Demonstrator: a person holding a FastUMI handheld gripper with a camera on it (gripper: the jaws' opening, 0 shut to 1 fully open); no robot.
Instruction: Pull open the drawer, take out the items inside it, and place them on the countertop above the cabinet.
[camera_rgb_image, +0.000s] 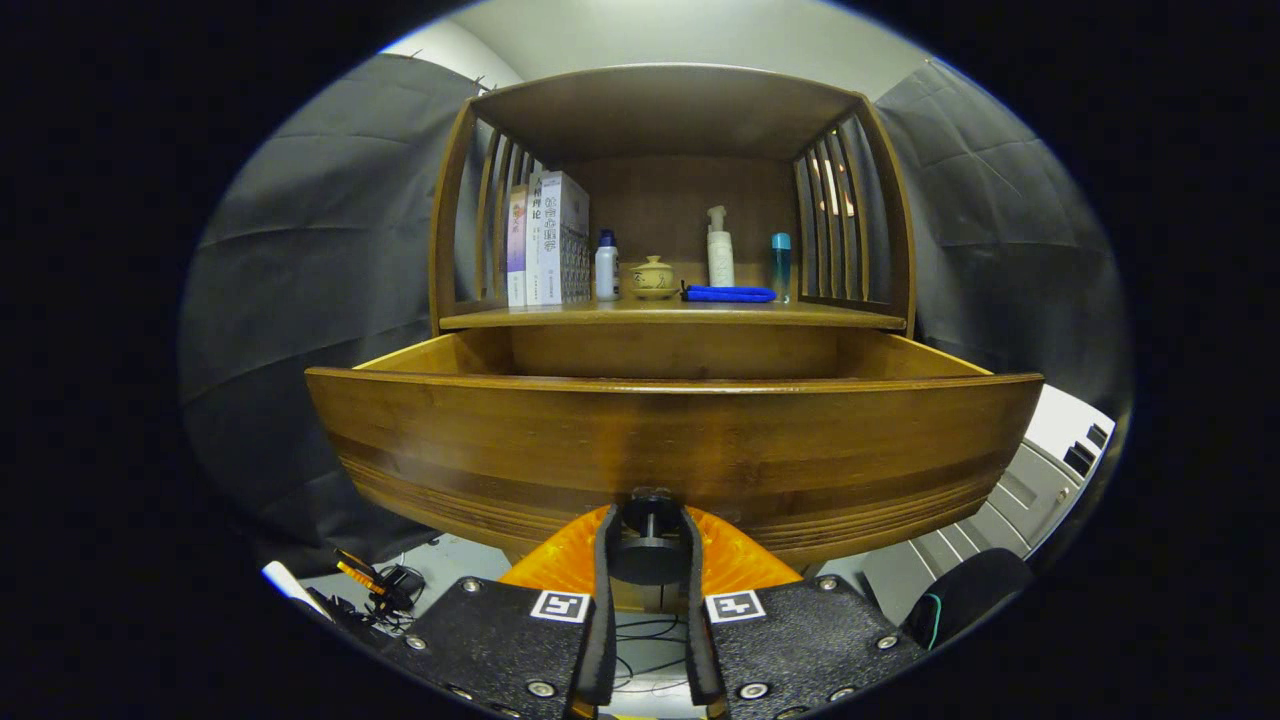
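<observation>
Books (545, 240), white bottle (606, 266), pump bottle (719, 248), tangled cables (385, 590) on floor.

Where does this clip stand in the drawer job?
Done: the drawer is pulled out. In hand: the gripper has its jaws closed on the knob. Left: taking out the items; the front hides the inside. The blue case on the countertop may not be from the drawer.

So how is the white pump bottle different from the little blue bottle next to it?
The white pump bottle is taller, white all over, with a pump spout on top. The little blue bottle is shorter, see-through blue, with a plain cap. Both stand upright on the countertop, beyond the open drawer whose knob the claw grips.
</observation>
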